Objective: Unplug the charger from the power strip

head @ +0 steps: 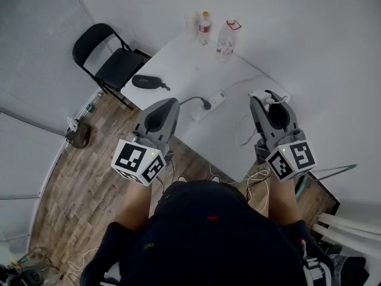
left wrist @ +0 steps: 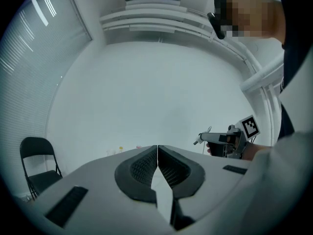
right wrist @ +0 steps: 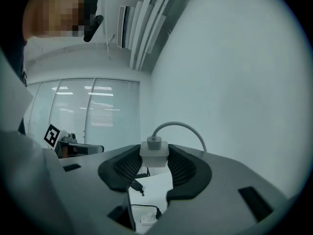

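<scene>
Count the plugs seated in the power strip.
1: a black plug sits midway along the white power strip. The white charger is clamped in the right gripper, off the strip. None seems hidden.

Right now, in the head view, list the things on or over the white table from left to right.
Black pouch → pale cup → small bottle with a yellow cap → clear bottle → white charger in the right gripper. The power strip is left out: it spans several of these.
</scene>
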### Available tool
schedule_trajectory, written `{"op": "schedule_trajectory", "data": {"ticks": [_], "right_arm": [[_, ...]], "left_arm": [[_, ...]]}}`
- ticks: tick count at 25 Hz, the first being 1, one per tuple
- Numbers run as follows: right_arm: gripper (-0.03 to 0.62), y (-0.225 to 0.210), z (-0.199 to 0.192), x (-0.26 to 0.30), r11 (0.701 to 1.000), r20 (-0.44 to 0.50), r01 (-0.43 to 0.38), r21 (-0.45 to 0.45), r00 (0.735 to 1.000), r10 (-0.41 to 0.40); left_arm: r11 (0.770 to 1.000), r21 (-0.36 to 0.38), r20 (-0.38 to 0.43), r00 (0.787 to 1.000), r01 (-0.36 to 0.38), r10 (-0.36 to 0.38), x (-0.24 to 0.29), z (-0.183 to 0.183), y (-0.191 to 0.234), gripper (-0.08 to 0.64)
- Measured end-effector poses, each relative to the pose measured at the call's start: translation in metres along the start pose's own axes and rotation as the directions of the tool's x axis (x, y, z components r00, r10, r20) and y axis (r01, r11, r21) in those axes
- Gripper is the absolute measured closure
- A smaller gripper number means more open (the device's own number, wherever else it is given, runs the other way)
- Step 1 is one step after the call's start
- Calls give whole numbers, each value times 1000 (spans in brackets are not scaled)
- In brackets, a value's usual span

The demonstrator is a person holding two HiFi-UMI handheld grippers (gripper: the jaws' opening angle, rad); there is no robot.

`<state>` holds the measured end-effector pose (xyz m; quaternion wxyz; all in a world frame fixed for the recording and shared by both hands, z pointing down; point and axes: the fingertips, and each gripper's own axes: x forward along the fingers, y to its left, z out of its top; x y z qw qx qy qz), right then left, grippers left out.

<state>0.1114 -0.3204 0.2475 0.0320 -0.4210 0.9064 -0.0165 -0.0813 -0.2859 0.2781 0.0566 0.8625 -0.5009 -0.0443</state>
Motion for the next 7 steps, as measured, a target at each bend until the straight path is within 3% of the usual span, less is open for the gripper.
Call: {"op": "schedule_trajectory", "data": {"ticks": [7], "right_arm": [[419,-4,-7,1,1000,-11,7,6,1000,-7]], "left_arm": [[1000,8,-12,1000,13,-13,5,-5,-3,535]]}}
